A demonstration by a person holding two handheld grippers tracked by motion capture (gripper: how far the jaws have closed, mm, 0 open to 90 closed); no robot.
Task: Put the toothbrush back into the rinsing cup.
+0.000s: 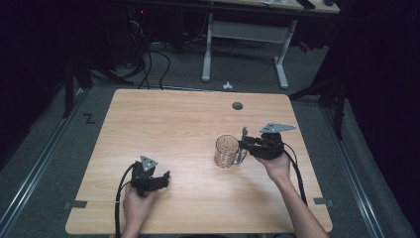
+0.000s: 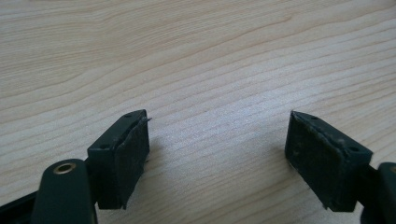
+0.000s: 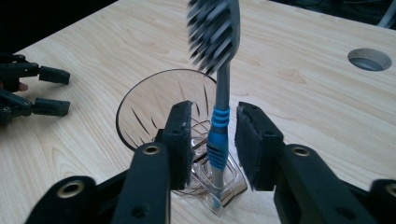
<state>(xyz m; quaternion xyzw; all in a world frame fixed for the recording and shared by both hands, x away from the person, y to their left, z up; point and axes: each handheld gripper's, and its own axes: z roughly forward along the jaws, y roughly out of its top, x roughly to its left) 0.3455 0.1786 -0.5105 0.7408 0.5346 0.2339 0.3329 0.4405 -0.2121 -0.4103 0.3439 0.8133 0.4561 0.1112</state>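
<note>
A clear glass mug (image 1: 227, 151) stands right of the table's middle. Against its handle side (image 3: 219, 186) a grey toothbrush with a blue grip (image 3: 218, 135) stands nearly upright, bristle head up and blurred. My right gripper (image 3: 214, 109) is open, one jaw on each side of the blue grip, with a narrow gap on both sides. In the high view the right gripper (image 1: 242, 146) sits just right of the mug. My left gripper (image 2: 217, 126) is open over bare wood, nothing between its jaws. It rests at the front left (image 1: 166, 177).
The wooden table (image 1: 163, 124) has a round cable hole (image 1: 237, 105) at the back right. Beyond the far edge stand a white desk frame (image 1: 245, 34) and floor cables (image 1: 148, 59). My left gripper's open jaws (image 3: 51, 88) show at the right gripper view's left edge.
</note>
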